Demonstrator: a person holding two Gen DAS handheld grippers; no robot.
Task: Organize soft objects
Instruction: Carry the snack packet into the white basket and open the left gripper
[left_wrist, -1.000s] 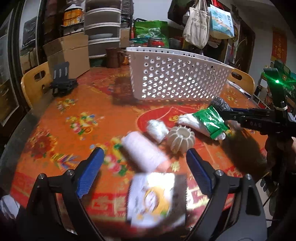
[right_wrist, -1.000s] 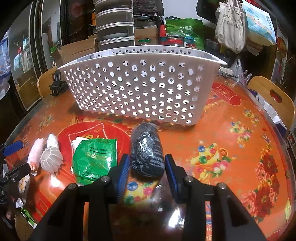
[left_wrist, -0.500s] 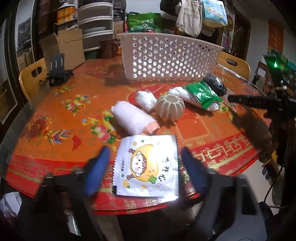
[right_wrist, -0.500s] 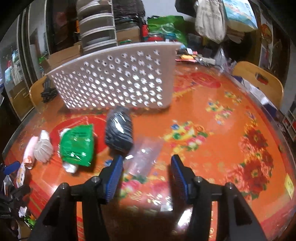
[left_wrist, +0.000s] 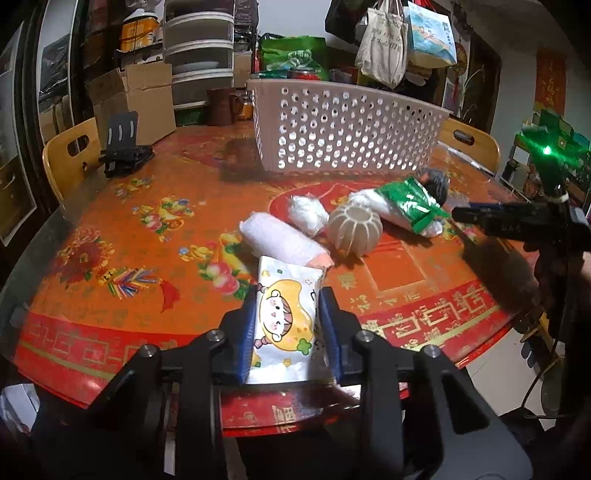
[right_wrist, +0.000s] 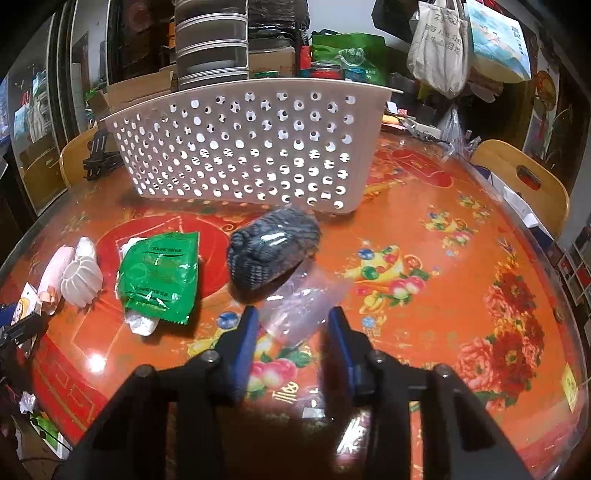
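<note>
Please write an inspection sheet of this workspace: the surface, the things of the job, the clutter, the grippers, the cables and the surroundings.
Surface: round table with a glossy red flowered cover.
Job's things: white perforated basket; cartoon packet; pink roll; white ribbed ball; green packet; dark knitted bundle in a clear bag.
Clutter: black stand on the far left of the table.
Grippers: left gripper shut on the cartoon packet; right gripper open around the clear bag's end.
Cables: nothing seen on the table.
Surroundings: wooden chairs, cardboard boxes, hanging tote bags.
</note>
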